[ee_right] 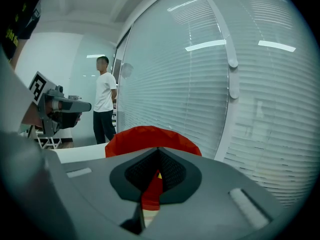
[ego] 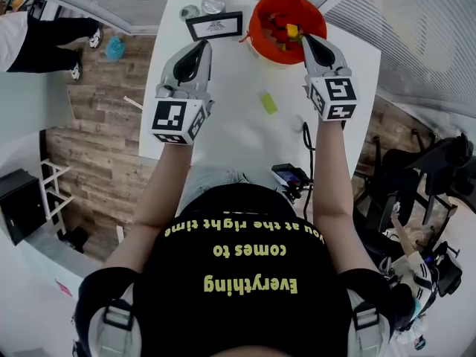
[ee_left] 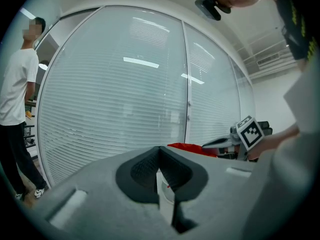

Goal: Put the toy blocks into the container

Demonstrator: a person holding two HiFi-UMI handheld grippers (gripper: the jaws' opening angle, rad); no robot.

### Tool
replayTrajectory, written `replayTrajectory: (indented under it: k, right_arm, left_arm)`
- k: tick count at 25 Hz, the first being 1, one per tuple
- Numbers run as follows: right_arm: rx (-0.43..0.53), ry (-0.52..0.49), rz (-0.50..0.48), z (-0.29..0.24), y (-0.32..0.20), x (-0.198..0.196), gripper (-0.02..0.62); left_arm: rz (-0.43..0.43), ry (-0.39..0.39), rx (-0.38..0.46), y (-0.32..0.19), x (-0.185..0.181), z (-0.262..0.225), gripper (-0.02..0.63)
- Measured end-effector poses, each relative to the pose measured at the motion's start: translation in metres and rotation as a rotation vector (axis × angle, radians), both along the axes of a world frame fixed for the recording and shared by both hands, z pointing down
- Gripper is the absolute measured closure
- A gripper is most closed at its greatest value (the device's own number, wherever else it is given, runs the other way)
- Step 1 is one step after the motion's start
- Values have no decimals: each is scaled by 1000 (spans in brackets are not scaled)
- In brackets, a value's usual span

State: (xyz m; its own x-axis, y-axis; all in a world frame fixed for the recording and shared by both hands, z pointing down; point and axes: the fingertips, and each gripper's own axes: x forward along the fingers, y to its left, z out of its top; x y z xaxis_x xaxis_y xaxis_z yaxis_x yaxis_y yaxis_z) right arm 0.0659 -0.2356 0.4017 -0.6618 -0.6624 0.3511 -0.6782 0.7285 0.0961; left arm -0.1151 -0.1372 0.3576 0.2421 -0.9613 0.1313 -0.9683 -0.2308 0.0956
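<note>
A red container (ego: 260, 24) stands at the far end of the white table (ego: 223, 125), with several coloured toy blocks inside. One green block (ego: 268, 103) lies flat on the table between my two grippers. My right gripper (ego: 304, 39) hangs over the container's right rim, jaws shut; a yellow block (ego: 292, 30) lies in the container just beside its tip. In the right gripper view the container (ee_right: 150, 136) rises right behind the shut right gripper (ee_right: 159, 151). My left gripper (ego: 201, 46) hovers above the table left of the container, shut and empty, as the left gripper view (ee_left: 159, 151) confirms.
A framed sign (ego: 214, 25) and two round tins (ego: 213, 4) stand at the table's far left. A black cable (ego: 306, 136) and a small device (ego: 290, 175) lie by the near right edge. A person (ee_right: 105, 104) stands beside a glass wall with blinds.
</note>
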Motion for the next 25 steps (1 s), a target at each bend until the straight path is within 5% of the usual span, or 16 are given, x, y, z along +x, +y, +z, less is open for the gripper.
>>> replayTrajectory:
  k: [7,25]
  right_arm:
    - [-38,-61,-4,-2,3,1,589]
    - [58,-154,-2,-54,70,10,589]
  left_arm:
    - [-15,-3,26,7,-5,-11,607]
    - [-18,-16,65,39,-16,-29,607]
